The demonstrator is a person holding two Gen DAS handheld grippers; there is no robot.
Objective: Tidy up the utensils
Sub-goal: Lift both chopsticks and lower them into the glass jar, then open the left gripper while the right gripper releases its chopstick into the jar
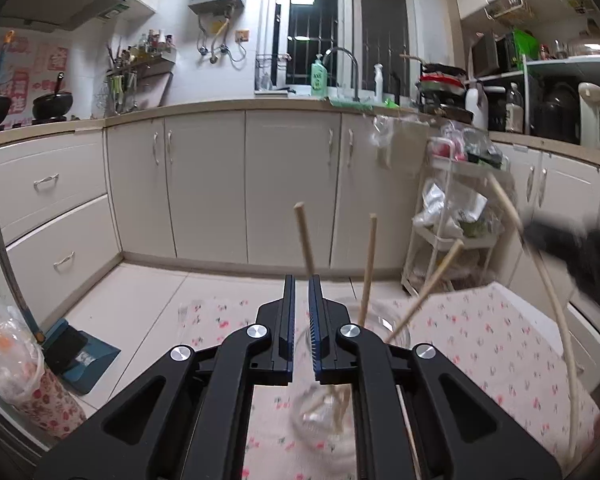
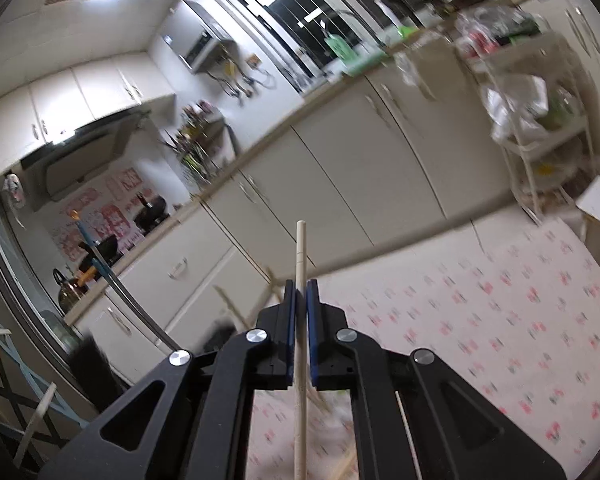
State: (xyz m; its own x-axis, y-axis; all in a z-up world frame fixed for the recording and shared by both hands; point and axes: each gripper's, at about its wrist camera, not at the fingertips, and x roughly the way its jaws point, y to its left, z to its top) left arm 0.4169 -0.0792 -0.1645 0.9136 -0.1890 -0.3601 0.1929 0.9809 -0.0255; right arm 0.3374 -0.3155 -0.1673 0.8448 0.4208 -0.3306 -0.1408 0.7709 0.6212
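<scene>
Pale wood, the chopstick (image 2: 301, 264) stands pinched upright in the right gripper (image 2: 301, 300), well off to the right of the glass jar (image 1: 320, 420) on the floral tablecloth (image 1: 500, 344); the left gripper (image 1: 301, 300) hangs nearly pressed together, empty, just above that jar.

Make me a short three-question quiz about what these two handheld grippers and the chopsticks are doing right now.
1. True or false: the right gripper is shut on a chopstick.
2. What holds the other chopsticks? A) glass jar B) drawer C) sink
3. Fill in: the table wears a ___ cloth.

Key: 1 true; 2 A, the glass jar under the left gripper; 3 floral.
</scene>
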